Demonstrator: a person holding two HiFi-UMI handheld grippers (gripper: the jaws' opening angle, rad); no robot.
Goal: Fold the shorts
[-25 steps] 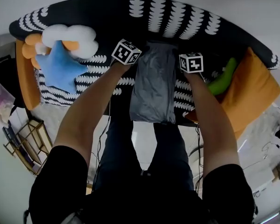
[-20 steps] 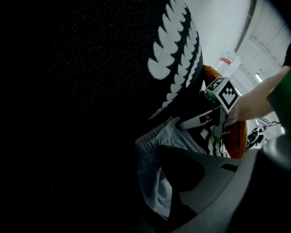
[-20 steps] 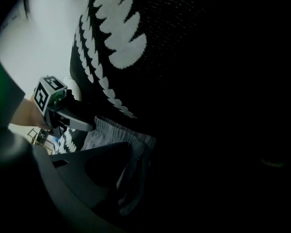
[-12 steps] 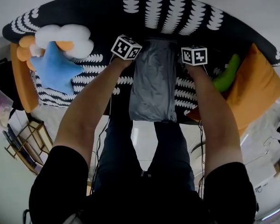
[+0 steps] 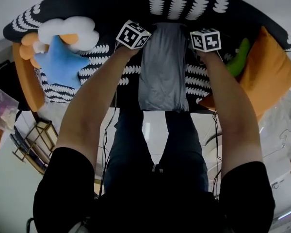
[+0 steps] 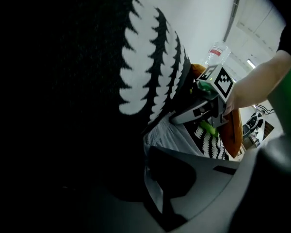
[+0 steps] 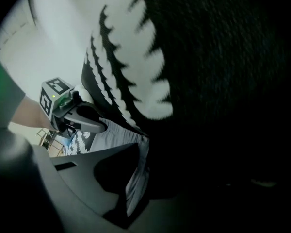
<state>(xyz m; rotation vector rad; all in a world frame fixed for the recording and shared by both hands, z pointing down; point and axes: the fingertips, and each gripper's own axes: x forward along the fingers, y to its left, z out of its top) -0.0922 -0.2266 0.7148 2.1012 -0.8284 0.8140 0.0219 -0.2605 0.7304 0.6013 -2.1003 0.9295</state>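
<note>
Grey shorts (image 5: pixel 162 72), folded into a long strip, lie on the black-and-white patterned cover (image 5: pixel 174 4), with their near end at the bed's front edge. My left gripper (image 5: pixel 144 29) is at the shorts' far left corner and my right gripper (image 5: pixel 190 30) at the far right corner. In the left gripper view, the jaws of my left gripper (image 6: pixel 153 188) are closing with a grey hem of the shorts (image 6: pixel 177 137) pinched between them. In the right gripper view, my right gripper (image 7: pixel 136 183) is closing the same way on the opposite edge of the shorts (image 7: pixel 114 132).
A blue star cushion (image 5: pixel 60 64) and a white cloud cushion (image 5: pixel 70 30) lie at the left. At the right are a green plush toy (image 5: pixel 237 59) and an orange cushion (image 5: pixel 271 67). A wooden rack (image 5: pixel 31 142) stands on the floor, lower left.
Both grippers have stayed at the far corners of the shorts and have risen slightly with the far edge of the cloth. The cushions have not moved.
</note>
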